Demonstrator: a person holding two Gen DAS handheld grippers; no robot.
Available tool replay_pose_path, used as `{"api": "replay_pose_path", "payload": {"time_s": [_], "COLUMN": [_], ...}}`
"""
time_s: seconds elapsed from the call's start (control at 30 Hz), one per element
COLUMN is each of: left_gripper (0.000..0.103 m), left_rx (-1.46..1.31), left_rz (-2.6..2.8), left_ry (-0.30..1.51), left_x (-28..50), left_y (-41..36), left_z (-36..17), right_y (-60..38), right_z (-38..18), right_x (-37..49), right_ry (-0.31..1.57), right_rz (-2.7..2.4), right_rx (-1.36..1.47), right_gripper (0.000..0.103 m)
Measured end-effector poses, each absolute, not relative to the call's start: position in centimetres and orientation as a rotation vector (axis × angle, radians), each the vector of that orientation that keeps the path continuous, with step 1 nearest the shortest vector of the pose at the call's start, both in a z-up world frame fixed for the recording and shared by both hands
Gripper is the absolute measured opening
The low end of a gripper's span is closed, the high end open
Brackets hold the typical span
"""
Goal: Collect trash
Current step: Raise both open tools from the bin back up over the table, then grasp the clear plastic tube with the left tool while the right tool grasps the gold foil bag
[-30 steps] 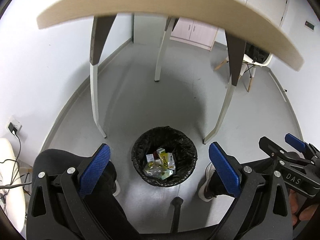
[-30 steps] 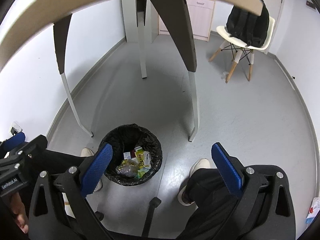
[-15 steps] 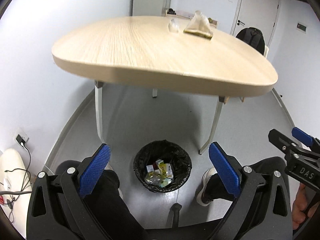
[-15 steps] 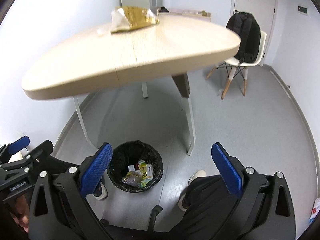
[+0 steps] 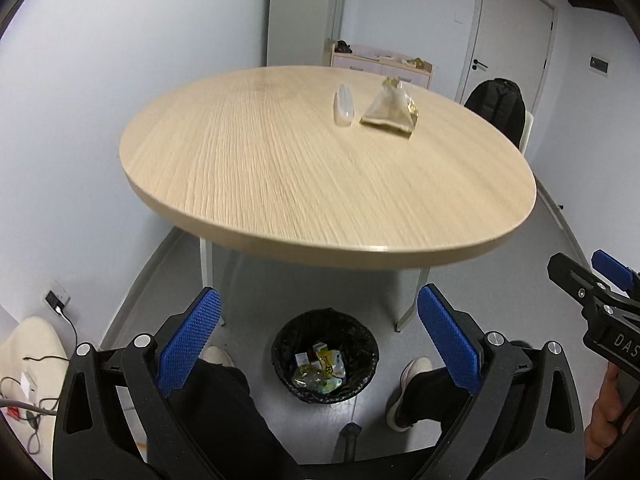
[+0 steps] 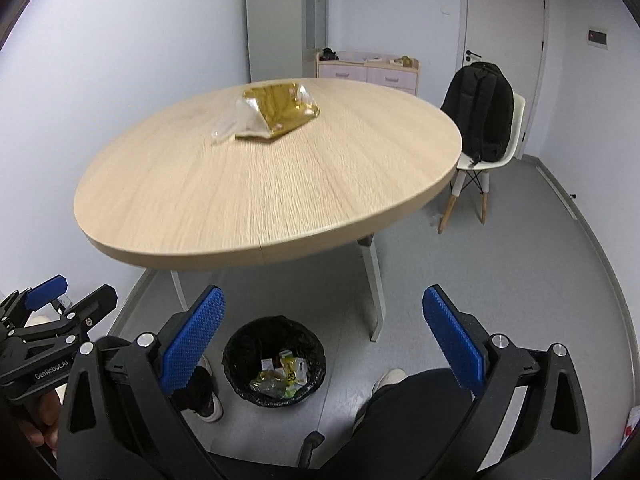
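**Left wrist view: two pieces of trash far across a round table, bin on the floor below**

Left wrist view shows a gold snack bag (image 5: 390,107) standing crumpled on the far half of a round wooden table (image 5: 280,184), with a clear plastic wrapper (image 5: 345,104) just beside it on its left. Both lie well back from the near rim, and the broad stretch of tabletop between them and that rim is bare wood. In the right wrist view the gold bag (image 6: 280,110) sits with the clear wrapper (image 6: 226,128) touching its near-left corner.

Under the near edge of the table, on the grey floor, stands a round trash bin (image 5: 325,354) lined with a black bag, already holding several wrappers. It sits between the person's two shoes (image 5: 408,384), with open floor around it and pale table legs (image 5: 408,300) behind.

The left gripper (image 5: 318,340) hangs low in front of the table edge, its blue-padded jaws spread wide and holding nothing. The right gripper (image 6: 324,344) is the same: jaws released, gap empty, with the bin (image 6: 274,360) showing between them. Each gripper appears at the edge of the other's view, well apart.

Beyond the table's right edge a white chair (image 6: 484,160) carries a black backpack (image 6: 480,112), with clear floor between it and the table
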State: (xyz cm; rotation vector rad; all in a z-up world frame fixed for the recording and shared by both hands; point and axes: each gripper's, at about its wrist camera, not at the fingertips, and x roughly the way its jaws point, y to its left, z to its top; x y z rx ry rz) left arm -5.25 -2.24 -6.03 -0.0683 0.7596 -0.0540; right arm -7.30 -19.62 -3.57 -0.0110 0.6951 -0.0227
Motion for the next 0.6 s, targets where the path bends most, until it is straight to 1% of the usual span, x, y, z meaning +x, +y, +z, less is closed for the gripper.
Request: {"api": "replay_pose_path", "payload": {"time_s": [0.23,0.6], "left_gripper": [0.097,0.097], "left_rx": [-0.071,-0.047], "left_rz": [-0.049,-0.027], "left_ry": [0.761,0.752], "left_x": [-2.0,4.0], "left_y": [-2.5,-2.4], "left_z": [-3.9,-1.5], "right_y": [-19.4,-18.3], "right_z": [-1.5,0.5], "right_x": [-4.9,1.6], "right_ry": [0.689,0.720], "right_rz": [-0.014,-0.004], "right_rx": [-0.010,0.000], "right_gripper": [0.095,0.095]}}
